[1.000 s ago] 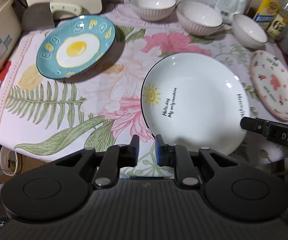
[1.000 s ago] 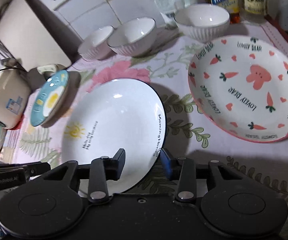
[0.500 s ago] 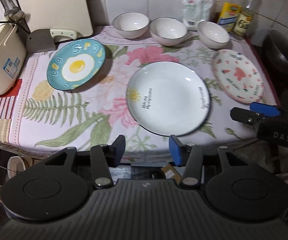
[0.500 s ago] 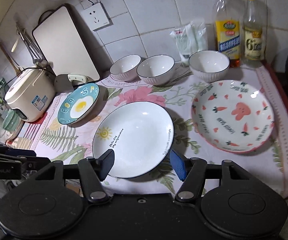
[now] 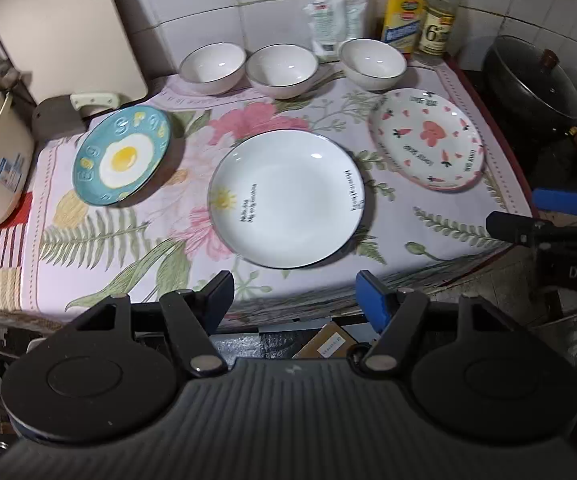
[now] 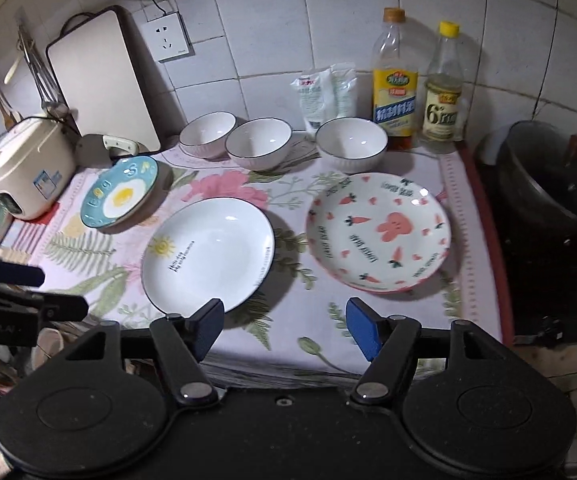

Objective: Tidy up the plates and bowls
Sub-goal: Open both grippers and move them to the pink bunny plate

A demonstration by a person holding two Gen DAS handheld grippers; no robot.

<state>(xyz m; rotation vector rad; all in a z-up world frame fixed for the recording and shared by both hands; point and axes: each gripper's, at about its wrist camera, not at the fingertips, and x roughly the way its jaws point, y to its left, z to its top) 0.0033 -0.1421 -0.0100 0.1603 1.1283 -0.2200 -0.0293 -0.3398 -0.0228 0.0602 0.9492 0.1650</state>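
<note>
Three plates and three bowls lie spread across a flowered cloth point(image 6: 460, 216) on a kitchen counter, none yet stacked; both hand-held grippers hang above the near edge with nothing between their jaws.

Left to right in the right wrist view: a blue fried-egg plate point(image 6: 118, 196) at centre left, tilted with its far rim propped on a cream-handled object behind it; a white sun plate point(image 6: 208, 254) at centre; a carrot-and-rabbit plate point(image 6: 378, 232) at centre right. Behind them, along the tiled wall, stand the left bowl point(image 6: 207, 134), the middle bowl point(image 6: 258, 142), close beside it, and the right bowl point(image 6: 351, 142), a little apart. Two bottles point(image 6: 394, 80) and a white packet point(image 6: 322, 96) stand at the upper right, a rice cooker point(image 6: 28, 168) at far left, a dark pot point(image 6: 548, 176) at far right.

The left gripper point(image 5: 294, 294), at the bottom of its own view, has its jaws opening and empty, the sun plate just beyond them. The right gripper point(image 6: 284, 326) also has its jaws opening on nothing, framing the cloth between the sun plate and the carrot plate.

The sorting appears to be at its start, or between pickups. The next move likely calls for lowering one gripper to a plate's rim and pinching it thin edge on, so that it can be lifted onto another plate.
</note>
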